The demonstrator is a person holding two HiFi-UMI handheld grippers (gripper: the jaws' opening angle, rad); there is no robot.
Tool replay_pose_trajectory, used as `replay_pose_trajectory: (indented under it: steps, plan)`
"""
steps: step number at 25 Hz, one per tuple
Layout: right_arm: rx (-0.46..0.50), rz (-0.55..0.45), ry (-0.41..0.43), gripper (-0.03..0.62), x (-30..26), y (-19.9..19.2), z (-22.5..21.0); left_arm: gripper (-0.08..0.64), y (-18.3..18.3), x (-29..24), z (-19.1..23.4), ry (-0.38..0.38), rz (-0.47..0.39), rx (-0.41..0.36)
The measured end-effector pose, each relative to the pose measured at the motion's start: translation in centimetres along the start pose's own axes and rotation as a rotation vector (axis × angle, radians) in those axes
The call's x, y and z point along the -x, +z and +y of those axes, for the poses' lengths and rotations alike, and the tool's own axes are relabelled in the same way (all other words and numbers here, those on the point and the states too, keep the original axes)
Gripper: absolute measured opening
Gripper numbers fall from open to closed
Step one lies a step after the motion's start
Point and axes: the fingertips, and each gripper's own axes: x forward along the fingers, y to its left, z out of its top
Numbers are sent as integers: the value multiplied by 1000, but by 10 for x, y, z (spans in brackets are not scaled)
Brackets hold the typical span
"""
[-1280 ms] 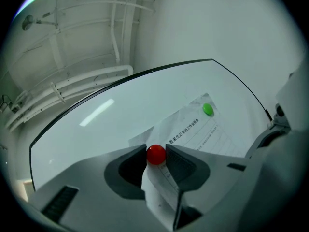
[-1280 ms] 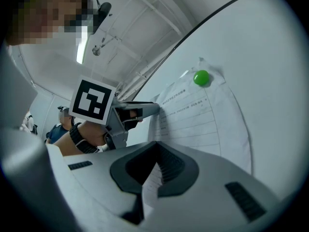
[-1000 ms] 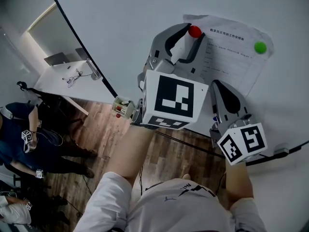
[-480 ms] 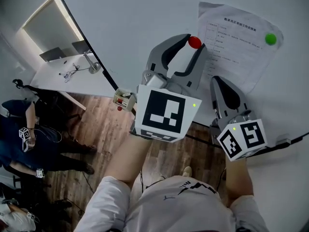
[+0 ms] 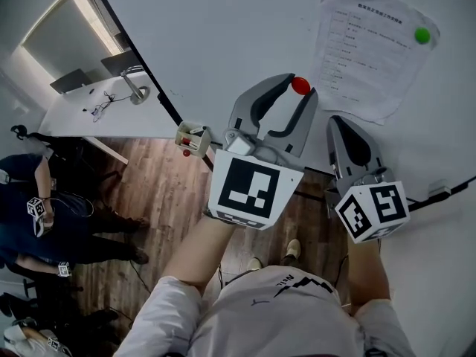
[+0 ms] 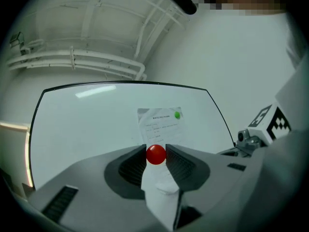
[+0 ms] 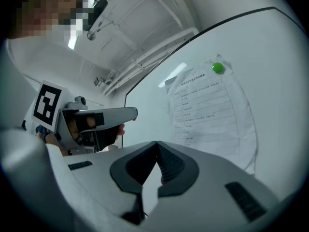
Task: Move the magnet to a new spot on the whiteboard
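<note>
A round red magnet sits pinched between the tips of my left gripper, held off the whiteboard. A printed paper sheet hangs on the board, pinned at its upper right by a green magnet. My right gripper is shut with nothing in it, below the sheet and to the right of the left gripper.
The whiteboard's black frame edge runs down the left. Beyond it are a white desk, wood floor and a seated person. A small tray of markers is fixed at the board's lower edge.
My left gripper has pulled the red magnet off the sheet's upper-left corner and drawn it down and away from the paper. The right gripper has stayed still.
</note>
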Motion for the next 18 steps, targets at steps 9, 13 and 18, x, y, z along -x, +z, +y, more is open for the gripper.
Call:
replay_pose_trajectory:
  steps: [9, 13, 18]
  plan:
    - [-2, 23, -81, 12, 31, -18, 30, 133, -27, 51, -22, -69, 17, 84]
    - [-3, 24, -116, 12, 44, -25, 37, 133, -39, 67, -30, -92, 21, 121]
    - [-2, 25, -138, 12, 57, -32, 45, 133, -48, 83, -41, -116, 19, 157]
